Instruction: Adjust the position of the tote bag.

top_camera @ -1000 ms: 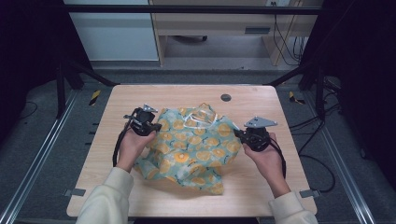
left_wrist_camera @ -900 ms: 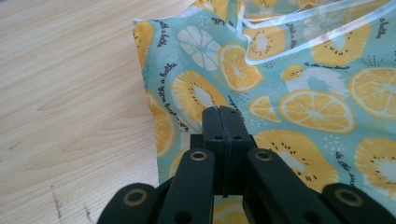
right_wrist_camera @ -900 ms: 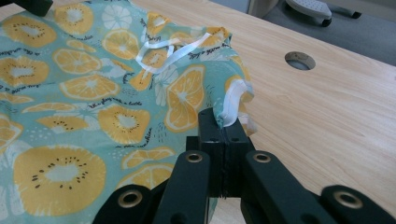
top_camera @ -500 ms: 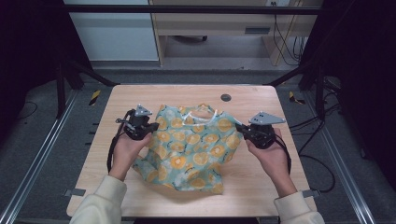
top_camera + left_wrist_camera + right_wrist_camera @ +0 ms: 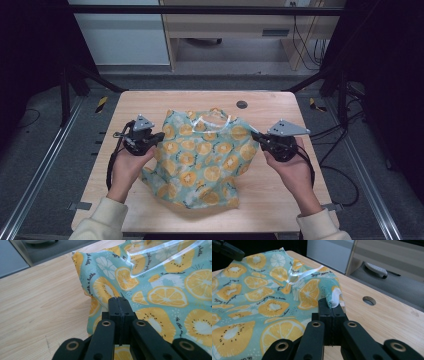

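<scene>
I hold the fruit-print cloth bag [image 5: 202,155] stretched between both tools above the bench [image 5: 280,200]. The left tool [image 5: 159,136] is clamped shut on the bag's edge directly ahead of its jaws; the right tool [image 5: 256,136] is clamped shut on the opposite, white-trimmed edge. The bag's top edge, with its white ribbon handles [image 5: 214,120], runs tool to tool; that line is the axis for my next move. The lower part of the bag drapes toward me and rests on the bench. Both hands are equally near, so I judge a symmetric outward pull is required.
</scene>
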`<state>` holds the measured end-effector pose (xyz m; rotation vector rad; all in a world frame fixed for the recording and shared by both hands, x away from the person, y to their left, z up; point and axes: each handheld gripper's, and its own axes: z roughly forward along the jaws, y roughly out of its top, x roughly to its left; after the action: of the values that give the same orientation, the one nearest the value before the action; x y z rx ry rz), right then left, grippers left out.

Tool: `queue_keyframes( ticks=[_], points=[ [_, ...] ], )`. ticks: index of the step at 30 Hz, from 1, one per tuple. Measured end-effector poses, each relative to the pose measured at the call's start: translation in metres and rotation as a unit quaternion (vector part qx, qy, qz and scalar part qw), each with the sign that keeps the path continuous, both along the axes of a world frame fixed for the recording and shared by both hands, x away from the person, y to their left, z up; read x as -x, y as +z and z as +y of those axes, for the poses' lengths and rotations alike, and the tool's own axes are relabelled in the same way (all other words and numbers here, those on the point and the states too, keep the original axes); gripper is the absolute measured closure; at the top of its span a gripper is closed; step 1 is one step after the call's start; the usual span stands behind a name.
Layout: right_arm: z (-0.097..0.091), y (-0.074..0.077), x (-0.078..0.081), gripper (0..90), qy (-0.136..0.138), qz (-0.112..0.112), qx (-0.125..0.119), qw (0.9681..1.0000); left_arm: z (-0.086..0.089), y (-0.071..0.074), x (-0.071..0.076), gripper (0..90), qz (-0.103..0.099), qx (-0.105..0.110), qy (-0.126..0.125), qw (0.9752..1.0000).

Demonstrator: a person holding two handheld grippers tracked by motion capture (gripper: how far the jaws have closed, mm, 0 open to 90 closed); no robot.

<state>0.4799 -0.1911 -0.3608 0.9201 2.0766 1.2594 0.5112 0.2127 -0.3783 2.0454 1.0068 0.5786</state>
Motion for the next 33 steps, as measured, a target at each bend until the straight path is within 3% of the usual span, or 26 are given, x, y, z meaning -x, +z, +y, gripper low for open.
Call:
queue_keyframes(
  ticks=[11,21,33],
  points=[
    [0.005,0.007,0.032,90.0,0.022,-0.026,0.007,0.9994,0.012,-0.008,0.029,90.0,-0.022,0.004,0.002,0.9997],
    [0.013,-0.003,0.057,90.0,0.043,-0.034,0.013,0.9984,0.026,-0.030,0.054,90.0,-0.017,-0.002,0.007,0.9998],
    [0.014,0.003,0.066,90.0,0.052,-0.043,0.002,0.9977,0.036,-0.024,0.073,90.0,-0.034,0.008,0.010,0.9993]
  ],
)
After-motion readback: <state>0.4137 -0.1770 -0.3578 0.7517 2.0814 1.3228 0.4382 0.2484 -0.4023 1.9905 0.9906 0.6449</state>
